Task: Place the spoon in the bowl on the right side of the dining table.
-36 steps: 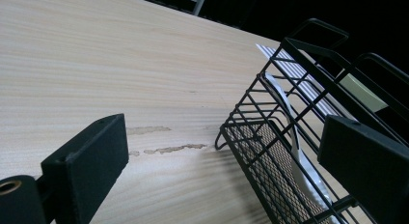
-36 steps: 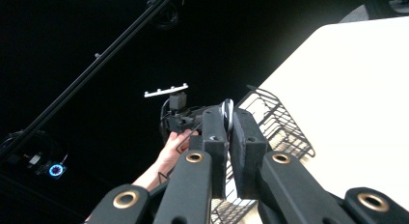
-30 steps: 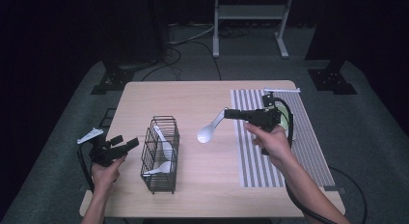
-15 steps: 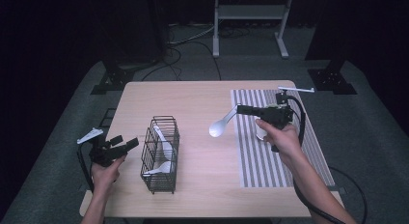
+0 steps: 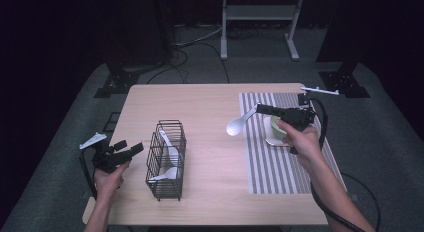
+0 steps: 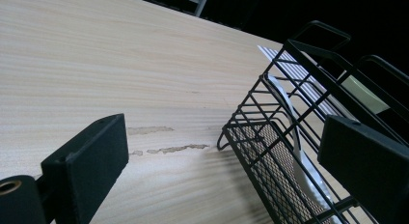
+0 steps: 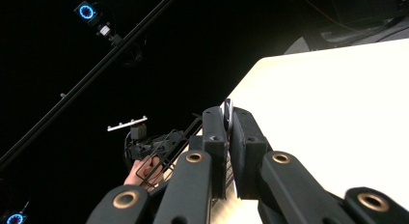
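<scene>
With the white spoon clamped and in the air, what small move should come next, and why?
Probably carry the white spoon further right and lower it onto the plate on the striped mat. The right hand-held gripper is shut on its handle, the bowl end hanging over bare table beside the mat.

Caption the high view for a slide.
Right gripper holds a white spoon above the table; left gripper waits open beside the wire basket.

- I see a black wire basket (image 5: 166, 162) upright on the wooden table (image 5: 200, 107), two white utensils leaning inside it;
- I see a striped mat (image 5: 280, 167) along the table's right side;
- I see a white metal frame (image 5: 257, 14) standing on the floor beyond the table.
</scene>
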A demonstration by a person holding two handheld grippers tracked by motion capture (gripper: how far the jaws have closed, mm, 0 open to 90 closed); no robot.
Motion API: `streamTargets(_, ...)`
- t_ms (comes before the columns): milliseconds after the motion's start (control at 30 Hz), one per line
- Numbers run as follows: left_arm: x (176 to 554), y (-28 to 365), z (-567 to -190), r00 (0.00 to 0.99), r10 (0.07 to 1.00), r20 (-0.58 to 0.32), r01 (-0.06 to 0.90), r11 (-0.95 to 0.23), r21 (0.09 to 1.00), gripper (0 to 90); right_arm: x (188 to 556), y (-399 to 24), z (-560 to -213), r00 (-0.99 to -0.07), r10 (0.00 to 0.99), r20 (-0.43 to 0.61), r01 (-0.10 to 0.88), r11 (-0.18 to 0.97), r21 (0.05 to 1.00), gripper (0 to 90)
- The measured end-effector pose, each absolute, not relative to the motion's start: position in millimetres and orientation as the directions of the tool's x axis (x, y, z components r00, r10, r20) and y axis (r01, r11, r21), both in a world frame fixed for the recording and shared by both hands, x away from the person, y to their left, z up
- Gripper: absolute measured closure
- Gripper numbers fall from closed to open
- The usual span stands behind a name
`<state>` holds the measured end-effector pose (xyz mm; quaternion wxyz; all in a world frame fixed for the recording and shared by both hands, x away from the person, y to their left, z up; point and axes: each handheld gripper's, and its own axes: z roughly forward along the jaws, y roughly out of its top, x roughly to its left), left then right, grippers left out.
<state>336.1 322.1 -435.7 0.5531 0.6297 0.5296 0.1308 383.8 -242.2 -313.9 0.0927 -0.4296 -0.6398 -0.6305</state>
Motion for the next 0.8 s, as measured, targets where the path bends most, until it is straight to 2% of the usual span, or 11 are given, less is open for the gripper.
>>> streamTargets(800, 335.7, 322.1, -435.6, 0.406, 0.811, -0.422, 0.523, 0.173, 0.835, 2.8, 388.2, -282.2, -317.7, -0.556, 0.489, 0.672, 0.654, -0.242, 0.717, 85.4)
